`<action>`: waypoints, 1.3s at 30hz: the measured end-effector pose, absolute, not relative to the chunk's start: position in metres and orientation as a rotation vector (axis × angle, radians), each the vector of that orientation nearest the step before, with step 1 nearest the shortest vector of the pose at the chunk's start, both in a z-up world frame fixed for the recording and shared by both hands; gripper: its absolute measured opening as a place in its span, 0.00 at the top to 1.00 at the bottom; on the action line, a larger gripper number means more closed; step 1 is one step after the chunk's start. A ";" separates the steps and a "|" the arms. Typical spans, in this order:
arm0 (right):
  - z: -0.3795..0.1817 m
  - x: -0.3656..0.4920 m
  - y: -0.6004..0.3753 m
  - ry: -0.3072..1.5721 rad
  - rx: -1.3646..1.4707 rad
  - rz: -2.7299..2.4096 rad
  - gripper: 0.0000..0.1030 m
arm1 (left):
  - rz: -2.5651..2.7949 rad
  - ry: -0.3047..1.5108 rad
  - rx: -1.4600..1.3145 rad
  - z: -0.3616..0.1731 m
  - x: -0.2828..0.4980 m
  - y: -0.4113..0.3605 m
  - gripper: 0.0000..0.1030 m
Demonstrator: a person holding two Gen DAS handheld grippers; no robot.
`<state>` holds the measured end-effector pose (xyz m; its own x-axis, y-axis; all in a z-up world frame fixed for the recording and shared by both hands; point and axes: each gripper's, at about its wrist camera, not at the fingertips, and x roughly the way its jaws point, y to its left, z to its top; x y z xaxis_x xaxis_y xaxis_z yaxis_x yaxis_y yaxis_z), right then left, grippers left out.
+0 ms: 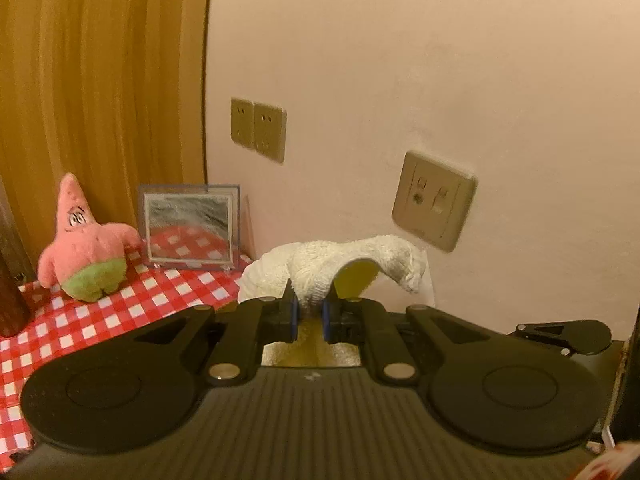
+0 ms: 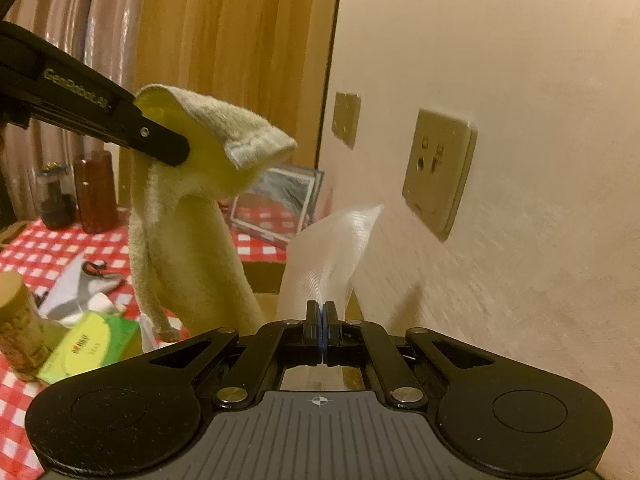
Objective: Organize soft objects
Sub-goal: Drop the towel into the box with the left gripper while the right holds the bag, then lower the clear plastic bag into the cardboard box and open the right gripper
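Observation:
A pale yellow-white towel [image 1: 352, 256] hangs from my left gripper [image 1: 309, 312], which is shut on a fold of it. From the right wrist view the towel [image 2: 192, 240] droops in a long strip below the left gripper's fingers [image 2: 160, 140]. My right gripper [image 2: 322, 316] is shut, and a translucent ribbed plastic bag [image 2: 336, 248] rises from its tips, apparently pinched by its edge. The bag [image 1: 258, 276] shows behind the towel. The right gripper [image 1: 560, 334] lies low to the right. A pink star plush [image 1: 86, 248] sits on the checked tablecloth [image 1: 100, 320].
A wall with sockets [image 1: 434, 210] stands close ahead. A framed picture [image 1: 188, 228] leans in the corner by wooden panelling. On the table stand a brown bottle [image 2: 96, 196], a dark jar [image 2: 56, 200], a green box [image 2: 92, 344], a tin [image 2: 16, 320] and a grey-white pouch [image 2: 80, 288].

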<state>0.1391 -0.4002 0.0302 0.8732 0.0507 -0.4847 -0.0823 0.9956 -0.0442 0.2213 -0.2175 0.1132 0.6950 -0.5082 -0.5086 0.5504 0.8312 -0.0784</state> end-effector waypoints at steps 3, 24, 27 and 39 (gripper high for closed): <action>0.019 0.148 -0.404 0.523 -0.072 0.072 1.00 | -0.593 0.570 0.102 0.097 0.237 -0.228 0.91; -0.041 0.203 -0.415 0.630 -0.070 0.081 1.00 | -0.546 0.708 0.098 0.023 0.310 -0.250 0.55; -0.043 0.204 -0.414 0.634 -0.073 0.086 1.00 | -0.526 0.718 0.088 0.021 0.307 -0.238 0.55; -0.058 0.222 -0.412 0.698 -0.031 0.098 0.99 | -0.489 0.752 0.044 0.011 0.275 -0.199 0.54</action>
